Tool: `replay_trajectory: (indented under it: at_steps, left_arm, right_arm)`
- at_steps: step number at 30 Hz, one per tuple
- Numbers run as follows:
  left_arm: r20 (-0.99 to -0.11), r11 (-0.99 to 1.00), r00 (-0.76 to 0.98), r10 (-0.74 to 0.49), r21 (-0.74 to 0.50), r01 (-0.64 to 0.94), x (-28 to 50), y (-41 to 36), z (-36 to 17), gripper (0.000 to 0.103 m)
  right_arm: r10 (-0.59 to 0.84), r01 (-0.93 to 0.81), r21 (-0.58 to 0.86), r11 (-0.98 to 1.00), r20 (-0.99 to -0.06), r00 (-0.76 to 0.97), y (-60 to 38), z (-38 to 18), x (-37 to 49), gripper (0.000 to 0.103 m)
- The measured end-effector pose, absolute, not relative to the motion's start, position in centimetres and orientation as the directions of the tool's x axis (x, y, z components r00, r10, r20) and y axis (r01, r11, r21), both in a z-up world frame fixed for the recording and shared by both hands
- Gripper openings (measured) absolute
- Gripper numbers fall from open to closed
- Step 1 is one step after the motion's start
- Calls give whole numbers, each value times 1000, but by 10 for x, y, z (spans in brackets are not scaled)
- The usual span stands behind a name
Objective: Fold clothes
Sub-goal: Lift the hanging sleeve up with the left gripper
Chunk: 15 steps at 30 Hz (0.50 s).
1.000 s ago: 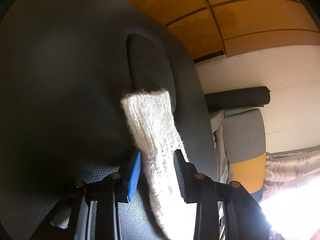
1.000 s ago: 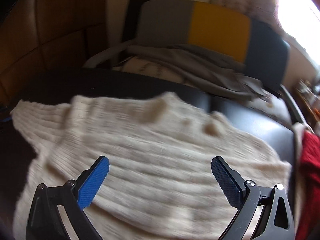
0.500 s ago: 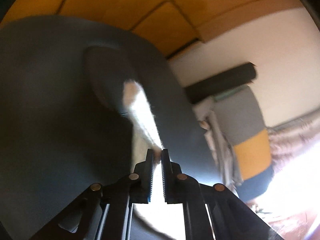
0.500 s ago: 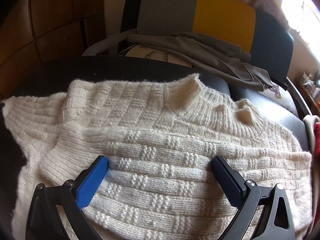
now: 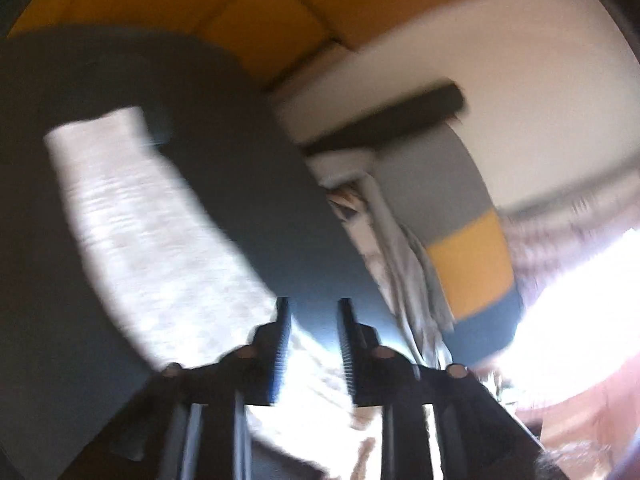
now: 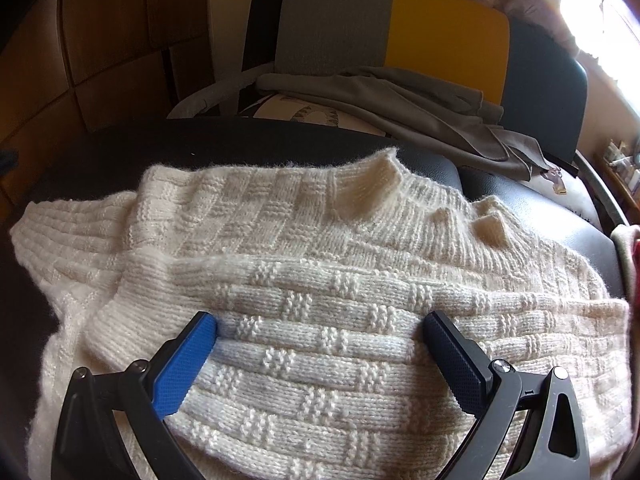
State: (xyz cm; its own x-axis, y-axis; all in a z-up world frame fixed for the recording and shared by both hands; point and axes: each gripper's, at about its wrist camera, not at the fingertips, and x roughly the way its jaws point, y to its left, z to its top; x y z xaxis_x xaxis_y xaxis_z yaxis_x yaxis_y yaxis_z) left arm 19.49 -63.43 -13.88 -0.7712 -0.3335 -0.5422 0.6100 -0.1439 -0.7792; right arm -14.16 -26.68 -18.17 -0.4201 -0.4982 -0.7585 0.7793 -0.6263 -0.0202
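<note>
Right gripper [image 6: 320, 332] fingers spread wide, tips pressing the cream knit sweater [image 6: 320, 264] spread on a black seat [image 6: 520, 196], left gripper [image 5: 312, 336] fingers slightly parted, holding nothing, blurred sleeve [image 5: 152, 232] at ten o'clock, no legible writing

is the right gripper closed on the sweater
No, the right gripper is wide open, its fingers pressing down on the cream sweater.

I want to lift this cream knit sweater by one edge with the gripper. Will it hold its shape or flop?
Probably flop: the sweater already lies in soft folds and bumps on the black surface. Its thick knit looks bulky, so likely somewhat heavy and stretchy. The fuzzy texture should grip the right gripper pads rather than slip.
</note>
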Motion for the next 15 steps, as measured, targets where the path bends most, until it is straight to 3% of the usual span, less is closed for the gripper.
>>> replay_trajectory:
  at_steps: [5,9,15]
  left_arm:
    - [-575,116,-690,-440,-798,592,286,-647,-186,42]
    - [-596,223,-658,-460,-795,564,310,-662,-207,45]
    - [-657,193,-594,-464,-729,656,289,-685,-199,45]
  right_arm:
    - [-515,782,2,-624,-753,-409,-264,-182,-146,103]
    - [-521,784,9,-621,-752,-404,-262,-181,-152,103]
    - [-520,782,7,-623,-751,-407,-263,-181,-148,103]
